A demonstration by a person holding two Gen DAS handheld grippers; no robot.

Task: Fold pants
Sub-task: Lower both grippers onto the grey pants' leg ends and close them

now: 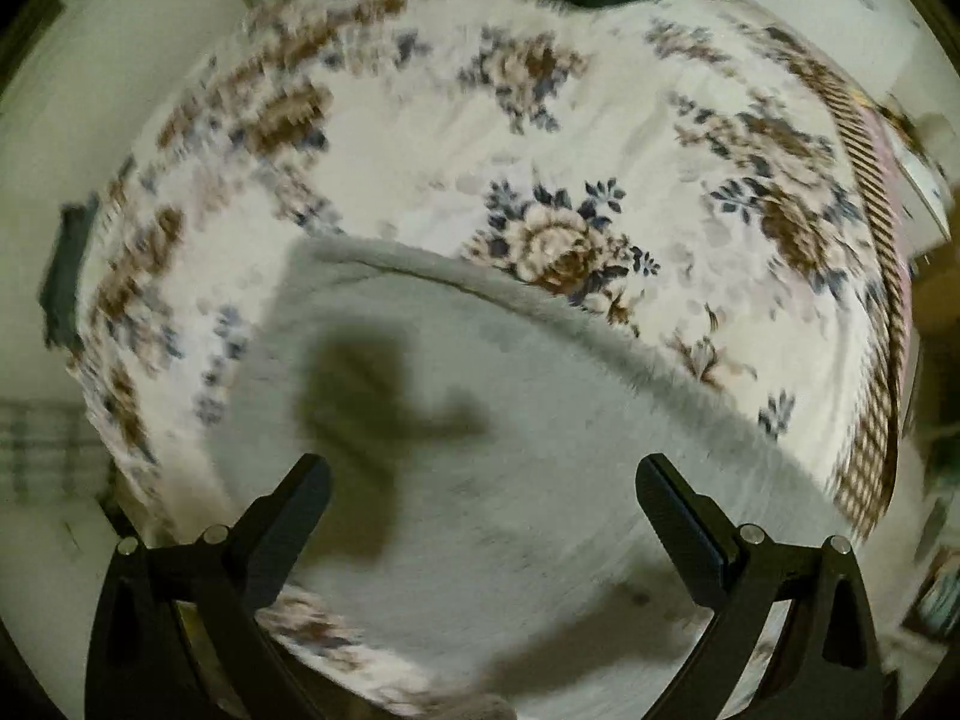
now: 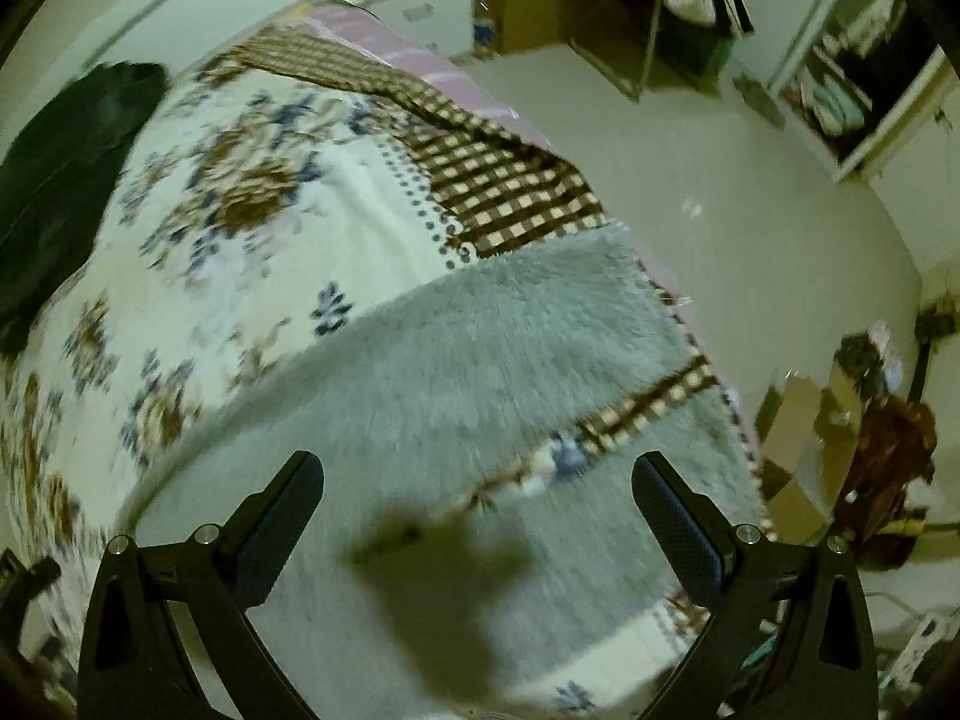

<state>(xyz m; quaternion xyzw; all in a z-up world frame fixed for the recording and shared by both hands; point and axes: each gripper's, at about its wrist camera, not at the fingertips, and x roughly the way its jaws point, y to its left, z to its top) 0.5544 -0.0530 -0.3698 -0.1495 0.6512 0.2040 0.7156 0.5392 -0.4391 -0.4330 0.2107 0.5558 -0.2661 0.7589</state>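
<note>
Fuzzy grey pants (image 1: 480, 450) lie spread flat on a floral bedspread (image 1: 420, 138). My left gripper (image 1: 483, 471) hovers above them, open, nothing between its black fingers; its shadow falls on the fabric. In the right wrist view the same grey pants (image 2: 480, 360) show two legs reaching toward the bed's right edge, with a strip of bedspread between them. My right gripper (image 2: 478, 471) is open above the legs, holding nothing. Both views are blurred by motion.
A dark green garment (image 2: 54, 180) lies on the bed's far left. A brown checked border (image 2: 510, 186) runs along the bed edge. Beyond it lie pale floor (image 2: 750, 228), cardboard boxes (image 2: 804, 450), a white drawer unit (image 2: 420, 6) and an open wardrobe (image 2: 858, 96).
</note>
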